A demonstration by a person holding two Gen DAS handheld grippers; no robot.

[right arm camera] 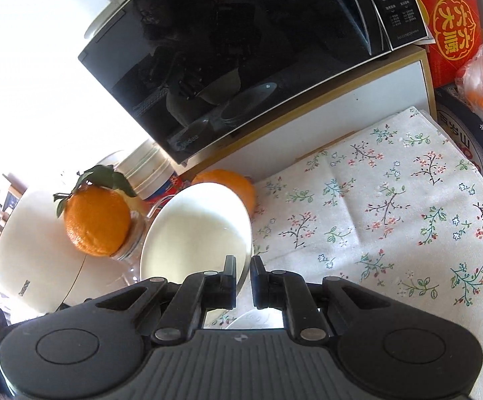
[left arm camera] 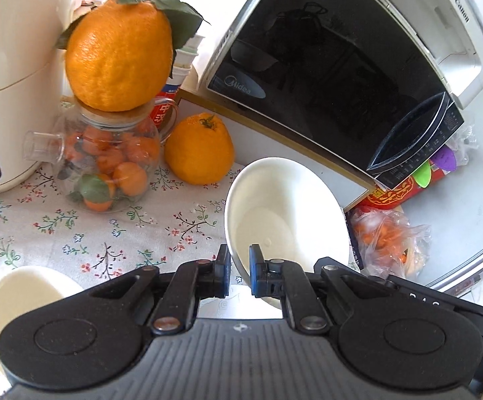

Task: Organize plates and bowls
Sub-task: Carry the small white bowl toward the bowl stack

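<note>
My left gripper (left arm camera: 239,268) is shut on the near rim of a white bowl (left arm camera: 285,206), held tilted above the floral tablecloth (left arm camera: 84,233). A second white bowl (left arm camera: 24,296) sits at the lower left in the left wrist view. My right gripper (right arm camera: 243,278) is shut on the rim of another white bowl (right arm camera: 194,233), lifted and tilted over the tablecloth (right arm camera: 391,220). A white dish (right arm camera: 255,320) peeks out just below the right gripper's fingers.
A black microwave (left arm camera: 335,76) stands on a white box at the back. A glass teapot of small oranges (left arm camera: 108,163) has a big orange (left arm camera: 118,53) on its lid; another orange (left arm camera: 199,150) lies beside. A white appliance (left arm camera: 4,66) stands left; a bag of oranges (left arm camera: 388,236) lies right.
</note>
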